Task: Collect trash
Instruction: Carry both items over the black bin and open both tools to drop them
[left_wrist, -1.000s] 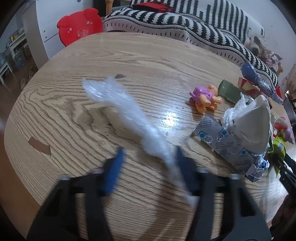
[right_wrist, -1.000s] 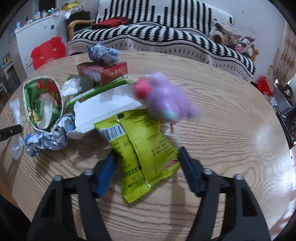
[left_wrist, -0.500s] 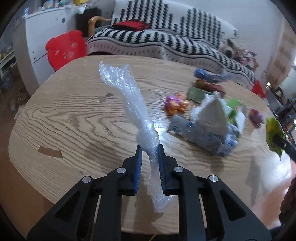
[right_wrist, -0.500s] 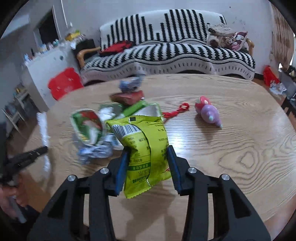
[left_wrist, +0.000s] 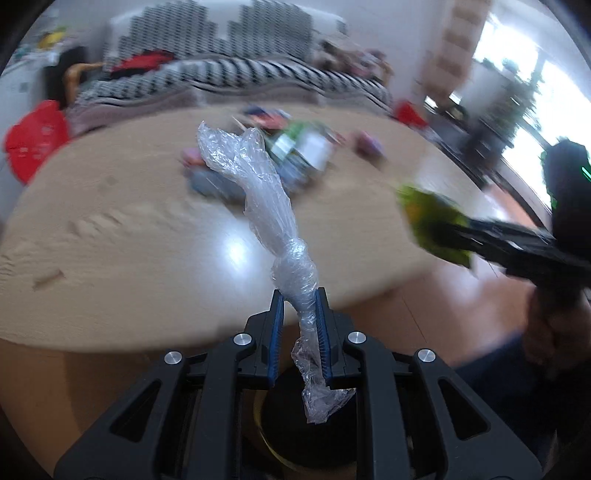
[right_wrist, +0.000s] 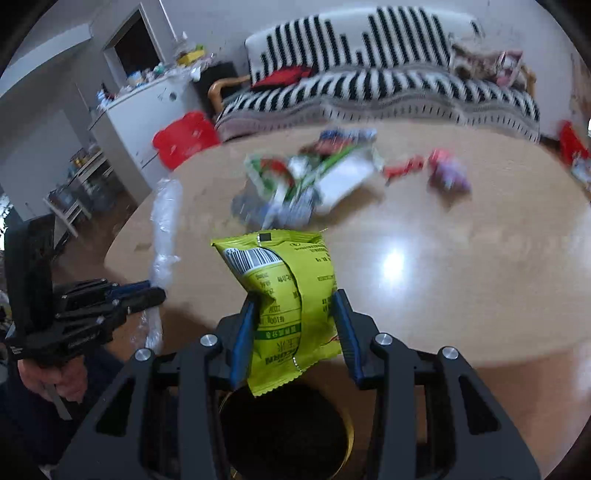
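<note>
The left gripper (left_wrist: 298, 325) has its blue-padded fingers (left_wrist: 276, 332) clamped on a twisted strip of clear plastic wrap (left_wrist: 258, 192). The wrap rises crumpled above the jaws, and its tail hangs down behind them, over a dark round bin opening (left_wrist: 295, 424) with a yellowish rim.

The right gripper (right_wrist: 295, 325) pinches a yellow-green snack packet (right_wrist: 284, 288) by its two side edges — barcode up, lower corner dangling above the same bin (right_wrist: 284, 435). The packet is buckled between the pads.

Both pieces of trash are held in the air just off the near edge of a round wooden table (right_wrist: 461, 266). Farther back on the table lies a blurred heap of wrappers (right_wrist: 306, 184), with a small purple toy (right_wrist: 447, 173) to its right.

A hand (right_wrist: 51, 380) shows under the left gripper's handle. Beyond the table stand a black-and-white striped sofa (right_wrist: 369, 85) and a red stool (right_wrist: 184, 136).
</note>
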